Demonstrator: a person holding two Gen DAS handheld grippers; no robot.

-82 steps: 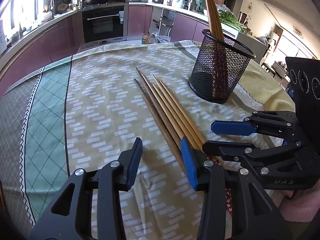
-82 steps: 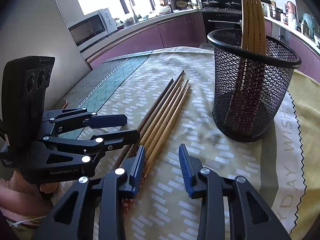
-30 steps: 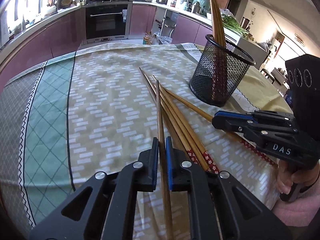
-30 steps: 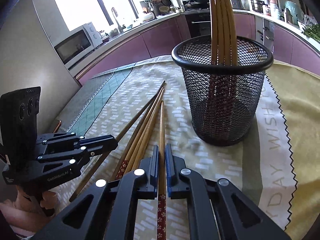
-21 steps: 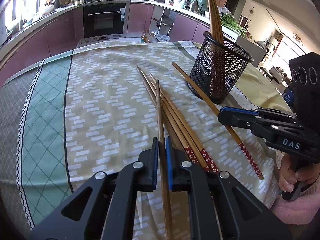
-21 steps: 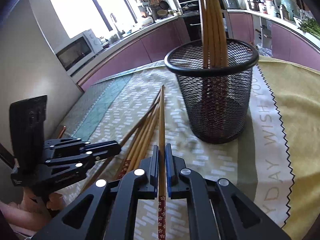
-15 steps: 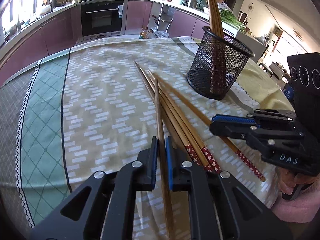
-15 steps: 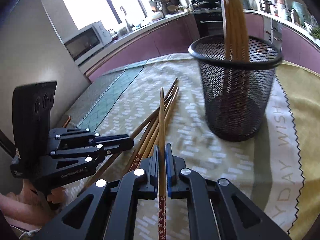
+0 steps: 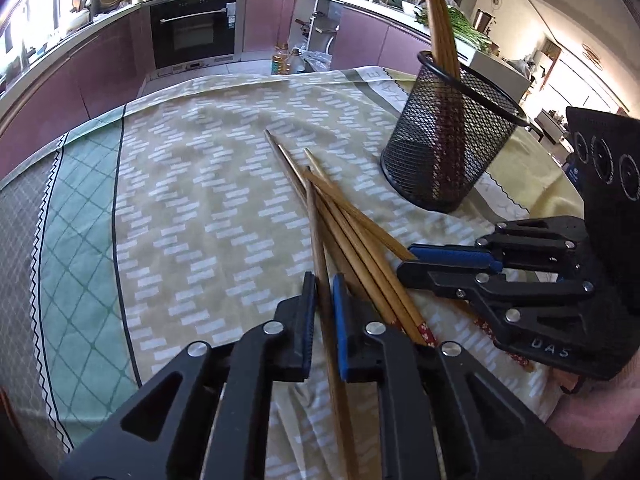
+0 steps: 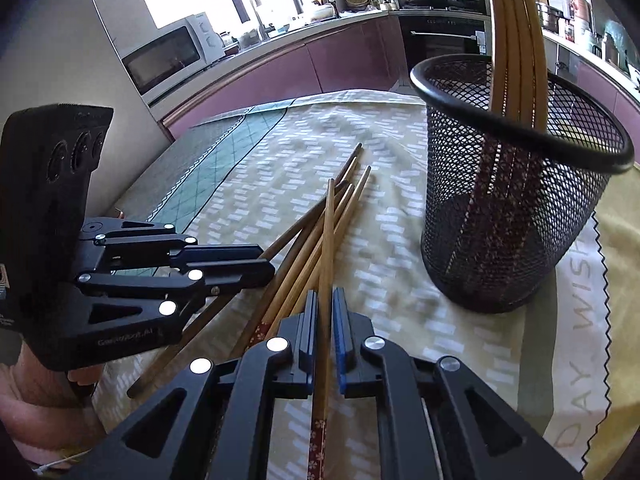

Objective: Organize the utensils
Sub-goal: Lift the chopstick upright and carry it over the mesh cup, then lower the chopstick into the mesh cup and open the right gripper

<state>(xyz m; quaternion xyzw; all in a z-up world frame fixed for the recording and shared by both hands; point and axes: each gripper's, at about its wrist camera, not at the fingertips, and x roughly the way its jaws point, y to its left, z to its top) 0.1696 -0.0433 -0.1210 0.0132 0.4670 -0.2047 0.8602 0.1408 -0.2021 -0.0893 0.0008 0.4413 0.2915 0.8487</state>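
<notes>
On the patterned tablecloth (image 9: 200,200), one chopstick (image 9: 316,240) is clamped in the left gripper (image 9: 324,312) and another chopstick (image 10: 329,240) in the right gripper (image 10: 325,320), above the loose chopsticks (image 9: 360,240). The pick-up step seems done; next, each stick would need to be tipped upright and carried into the mesh holder (image 10: 520,216), where several already stand.

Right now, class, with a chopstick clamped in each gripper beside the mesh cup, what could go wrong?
1. Both held chopsticks cross the loose pile; lifting may drag or scatter it.
2. The mesh cup already holds chopsticks; a long one might catch its rim and tip it.
</notes>
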